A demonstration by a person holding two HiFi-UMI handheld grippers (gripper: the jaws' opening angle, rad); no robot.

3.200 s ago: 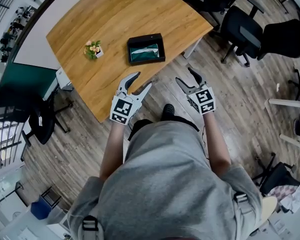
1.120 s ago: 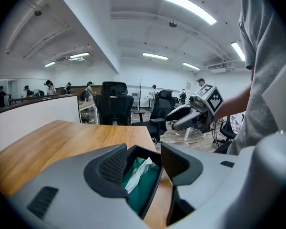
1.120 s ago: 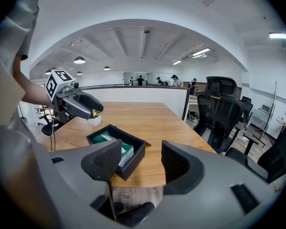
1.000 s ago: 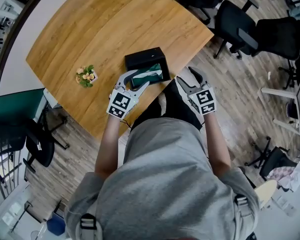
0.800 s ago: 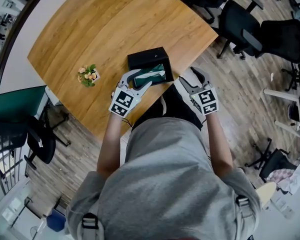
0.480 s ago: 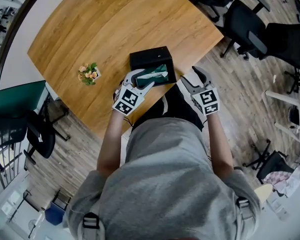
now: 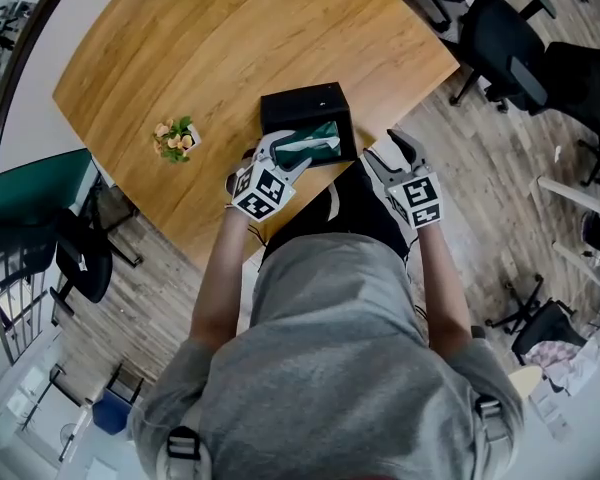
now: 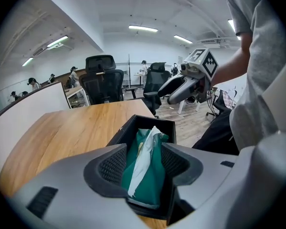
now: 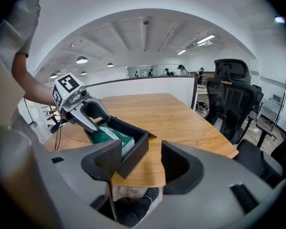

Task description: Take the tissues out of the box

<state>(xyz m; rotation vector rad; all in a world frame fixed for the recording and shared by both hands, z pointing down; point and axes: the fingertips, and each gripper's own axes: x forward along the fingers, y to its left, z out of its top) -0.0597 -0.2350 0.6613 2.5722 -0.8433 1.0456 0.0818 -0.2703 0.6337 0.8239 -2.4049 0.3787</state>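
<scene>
Left gripper [image 7: 286, 154] dropped in over the box [image 7: 302, 102]

Its wide-open jaws had come down to frame the tissues [image 8: 144, 168], which still lay in the box at the table's [image 7: 230, 48] near edge, so no grab yet. The right gripper [image 7: 391, 149] hung wide and empty just off that edge.

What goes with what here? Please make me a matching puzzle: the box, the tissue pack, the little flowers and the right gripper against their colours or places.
1 box
2 tissue pack
3 flowers
4 right gripper

A green, lying inside the box
B fingers apart, empty, beyond the table edge
C black, open-topped, near the table edge
D standing alone on the table, away from the box

Pairs: 1-C, 2-A, 3-D, 4-B
</scene>
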